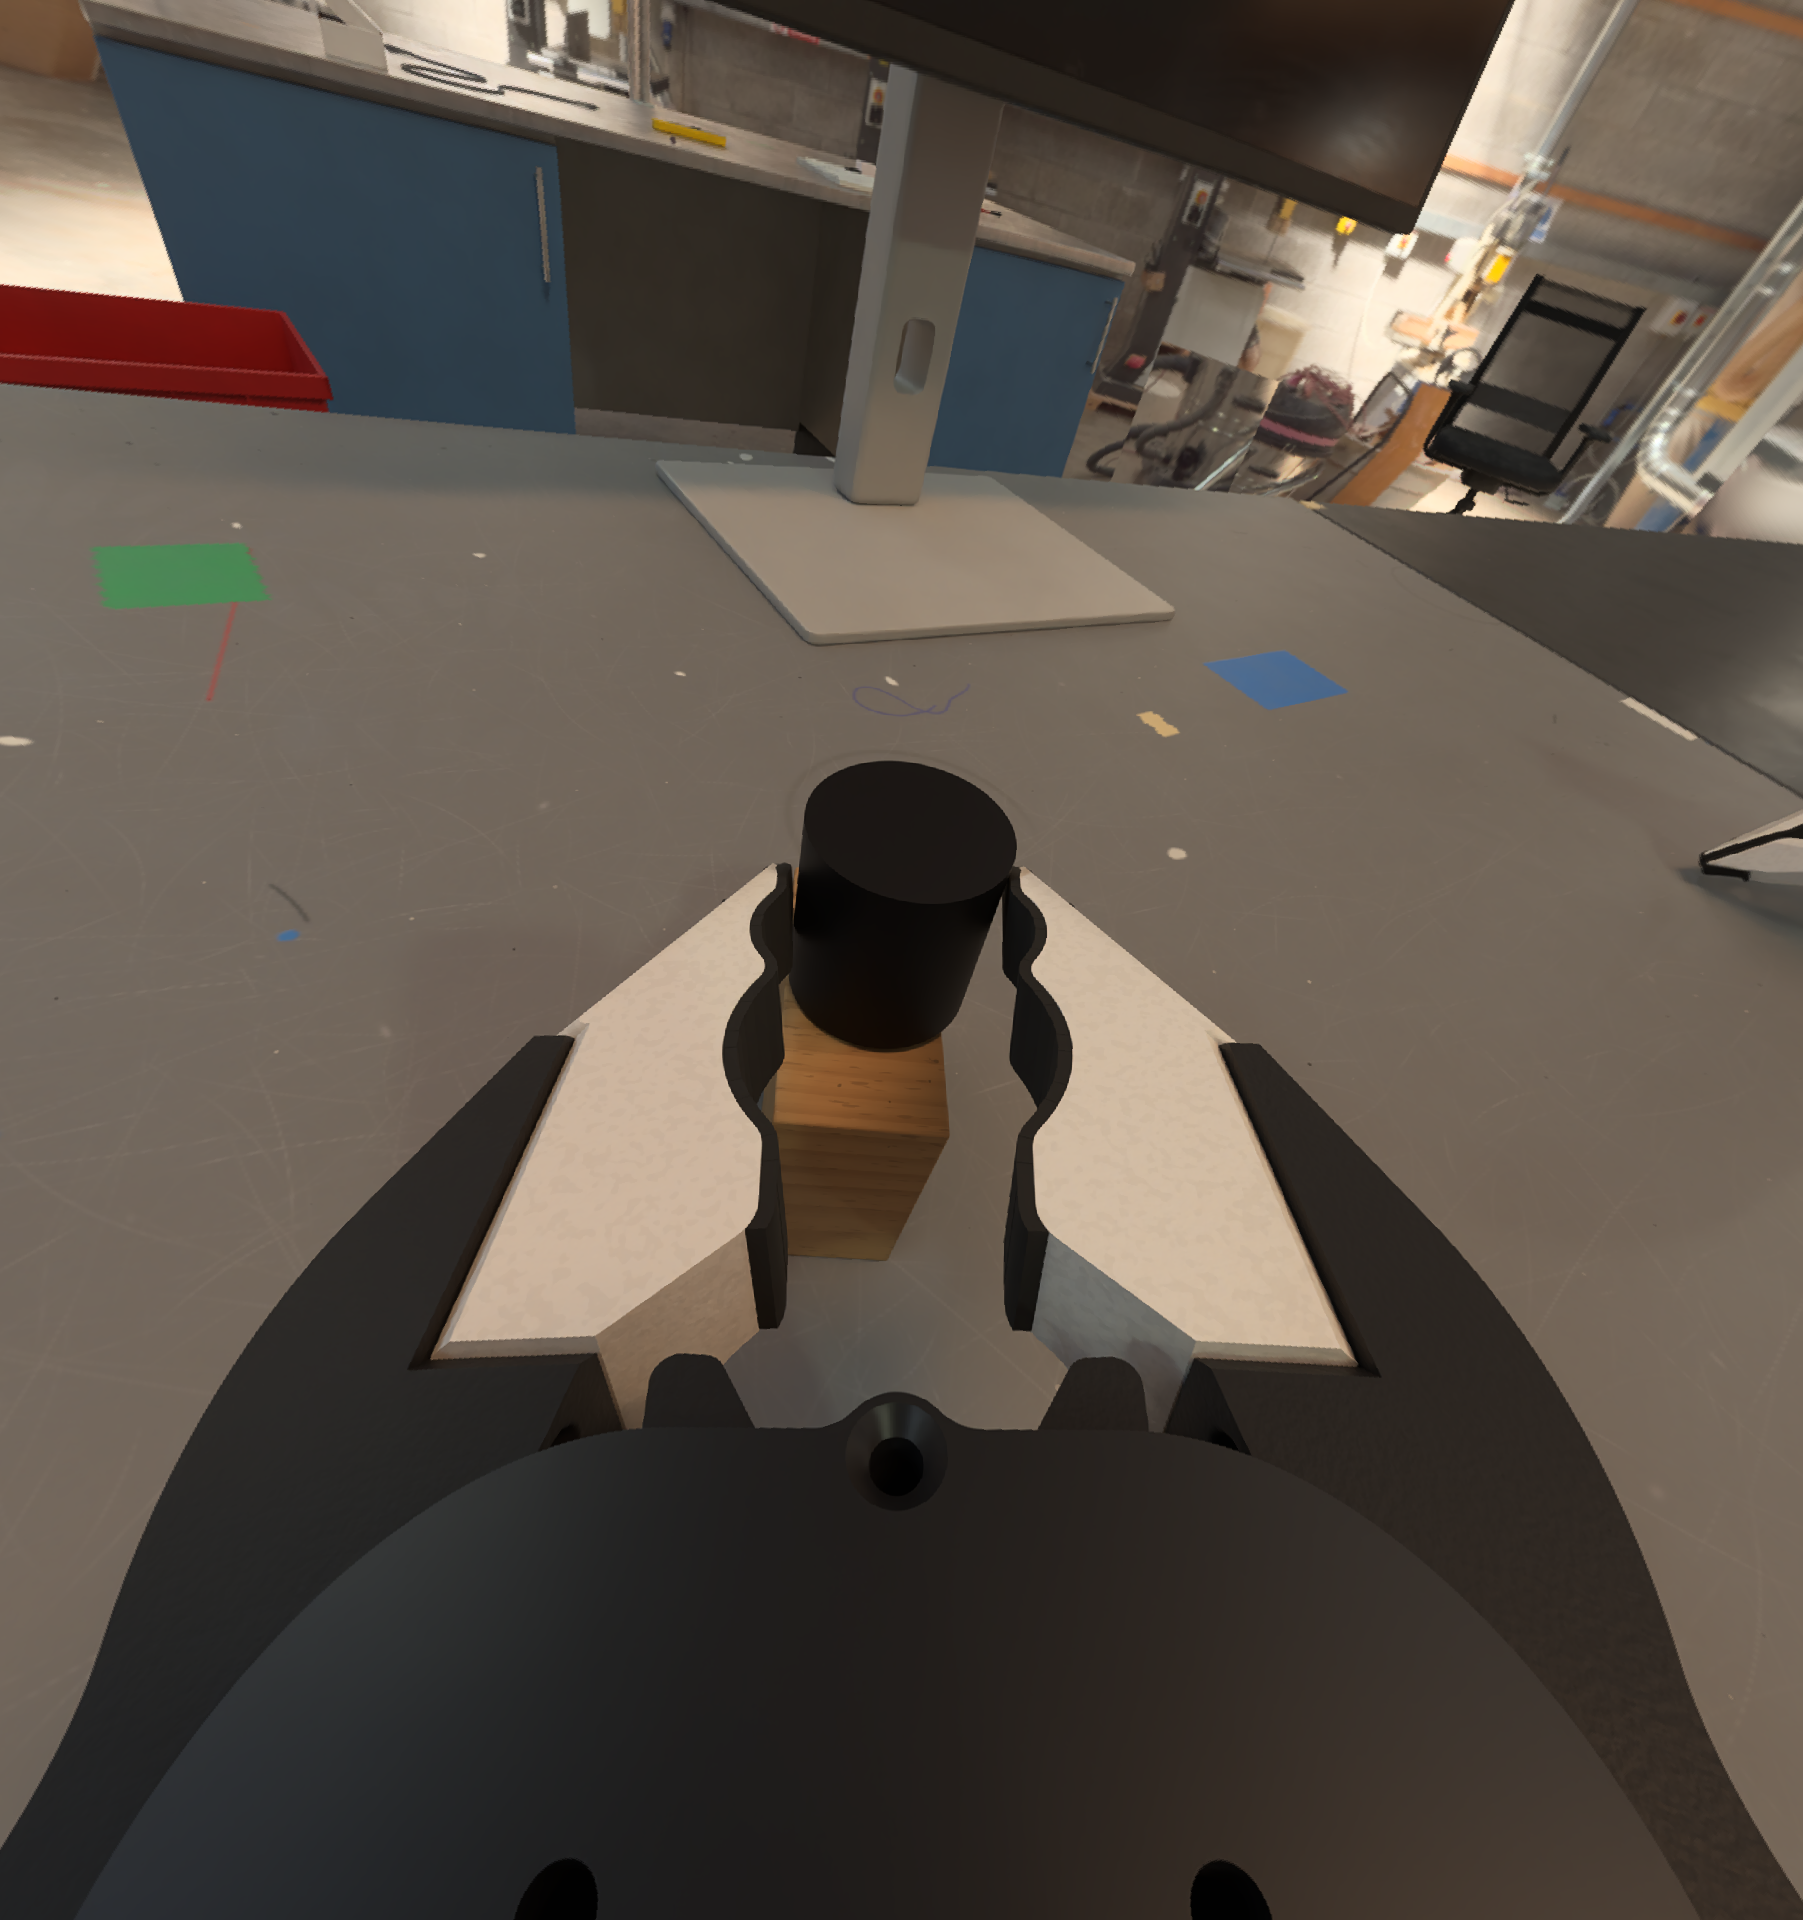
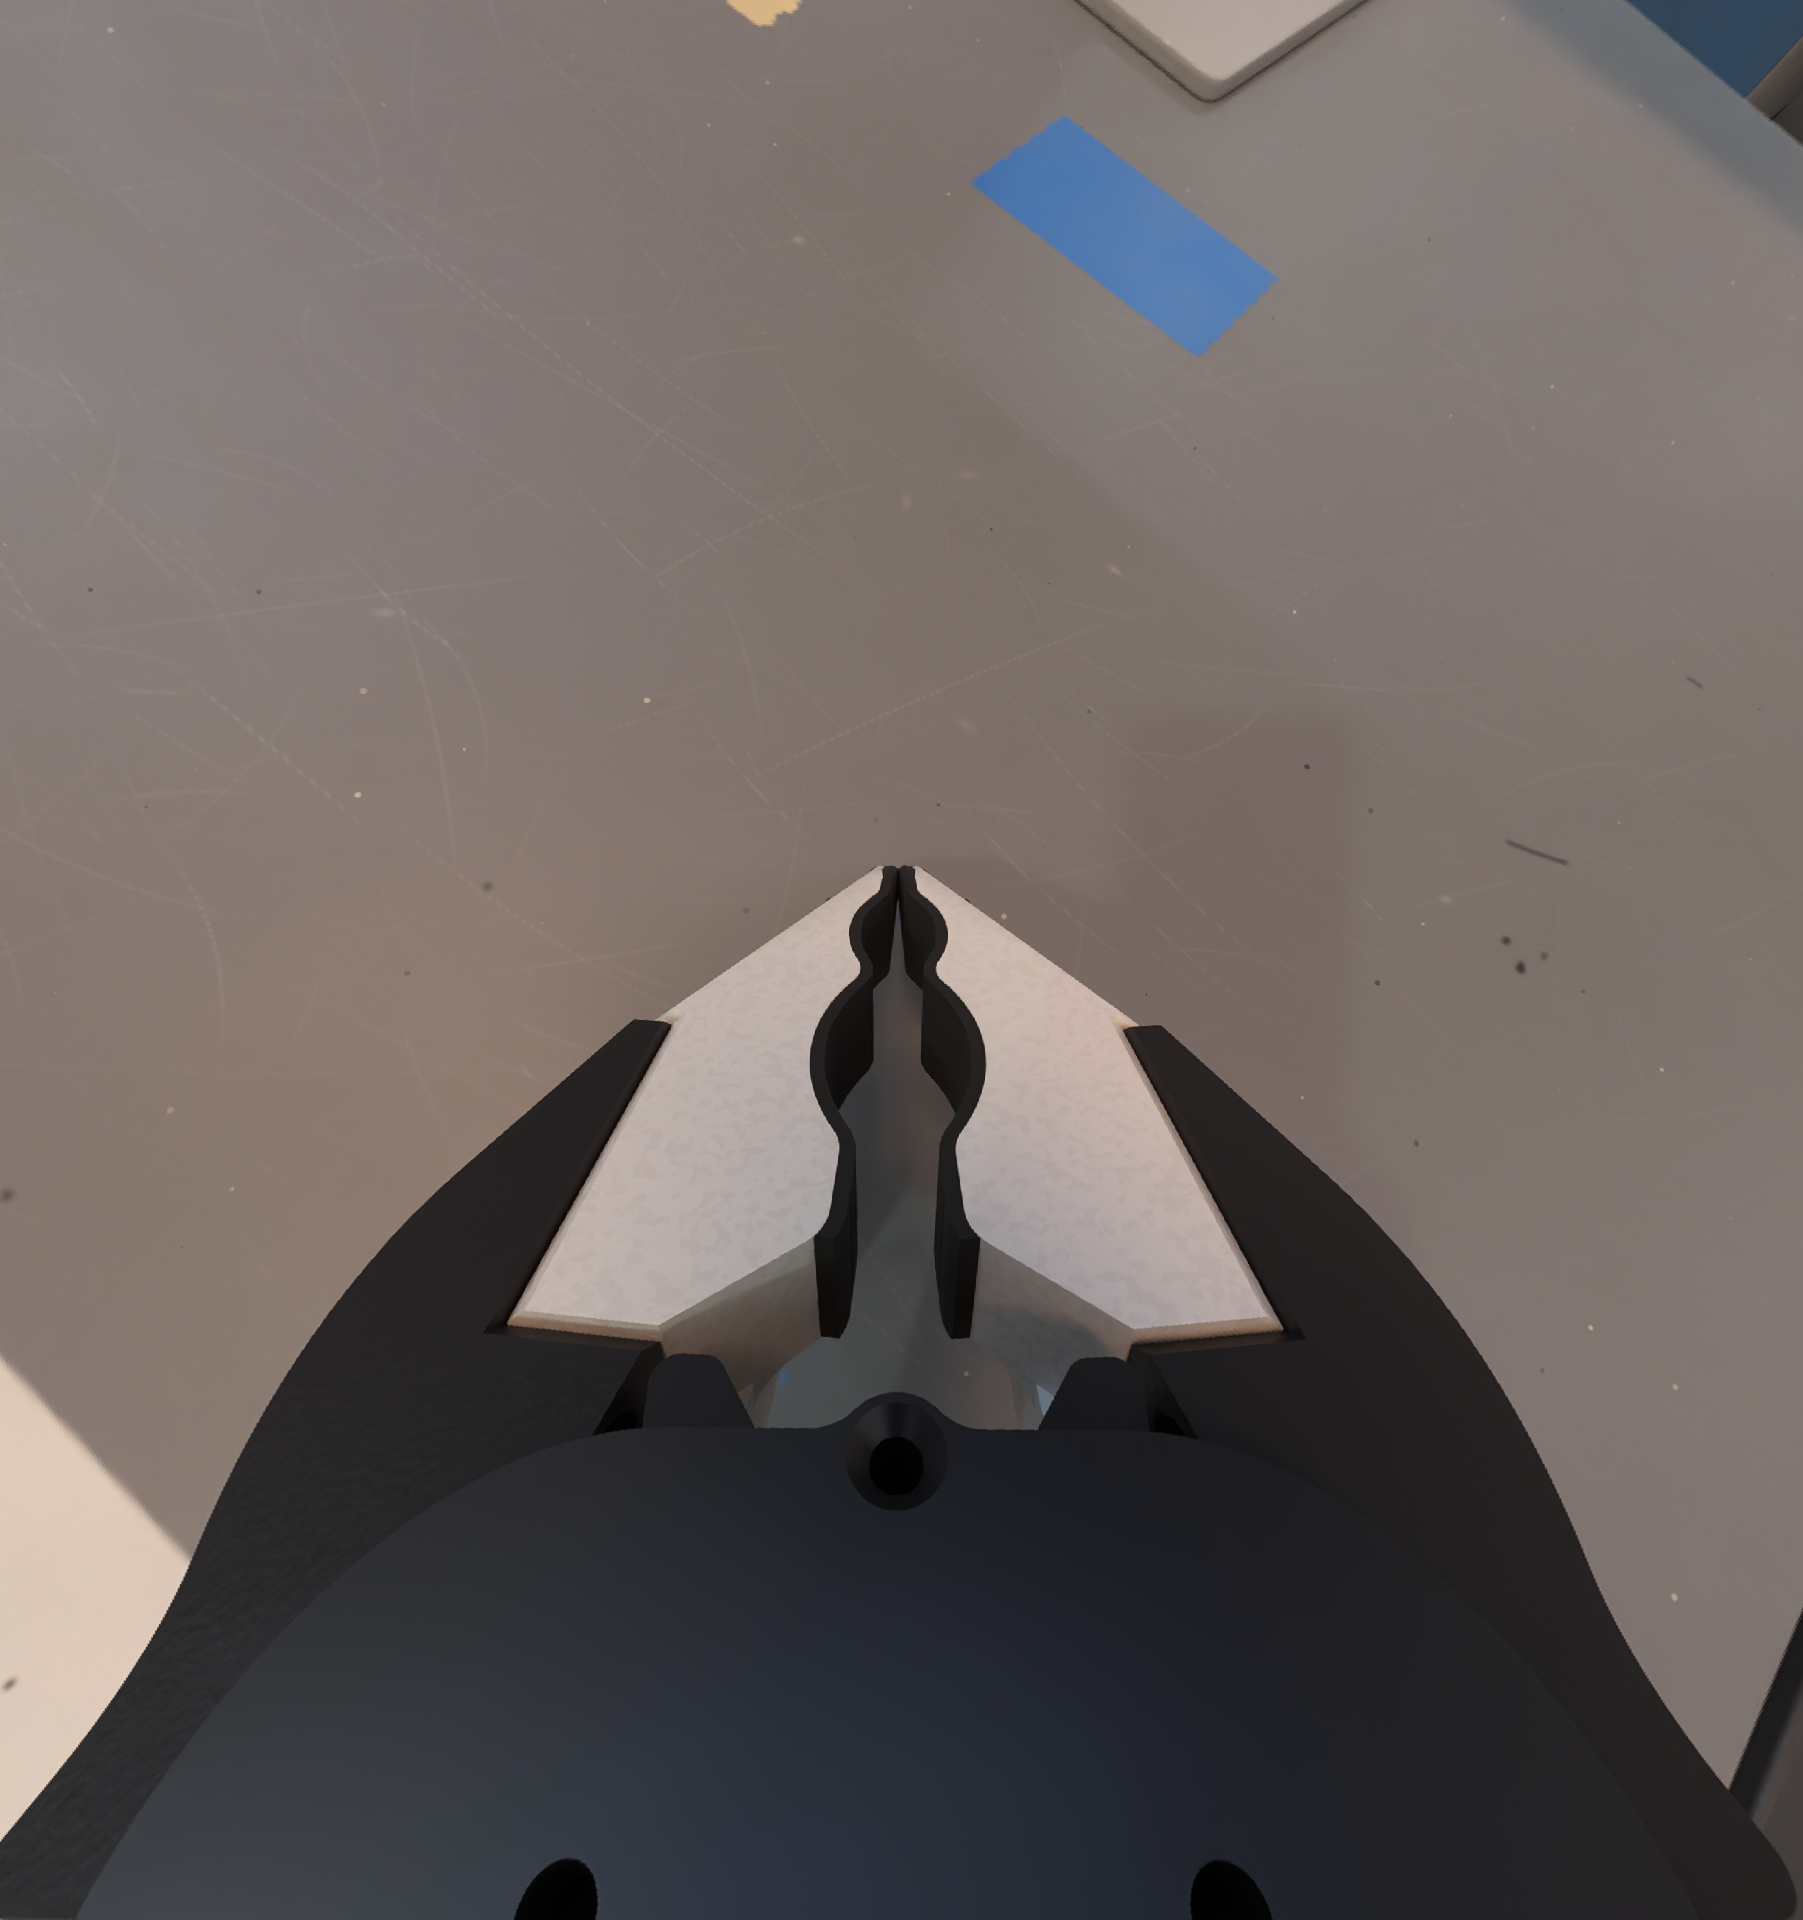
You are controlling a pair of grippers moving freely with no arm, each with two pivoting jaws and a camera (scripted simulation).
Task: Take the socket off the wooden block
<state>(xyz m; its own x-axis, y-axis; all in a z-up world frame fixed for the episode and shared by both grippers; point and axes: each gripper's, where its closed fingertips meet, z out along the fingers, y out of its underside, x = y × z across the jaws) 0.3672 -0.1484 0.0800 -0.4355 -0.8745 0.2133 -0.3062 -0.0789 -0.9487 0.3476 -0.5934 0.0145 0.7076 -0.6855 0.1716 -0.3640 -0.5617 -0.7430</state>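
In the left wrist view a black cylindrical socket stands, slightly tilted, on top of a small wooden block on the grey table. My left gripper has its fingertips pressed on both sides of the socket, and the block sits lower between the fingers. My right gripper is shut and empty, pointing down at bare table. Its tip also shows at the right edge of the left wrist view. The right wrist view shows neither the socket nor the block.
A monitor stand with a flat white base stands just behind the socket. A red bin sits at the far left. A green patch and a blue patch mark the table. Blue cabinets stand beyond the table's edge.
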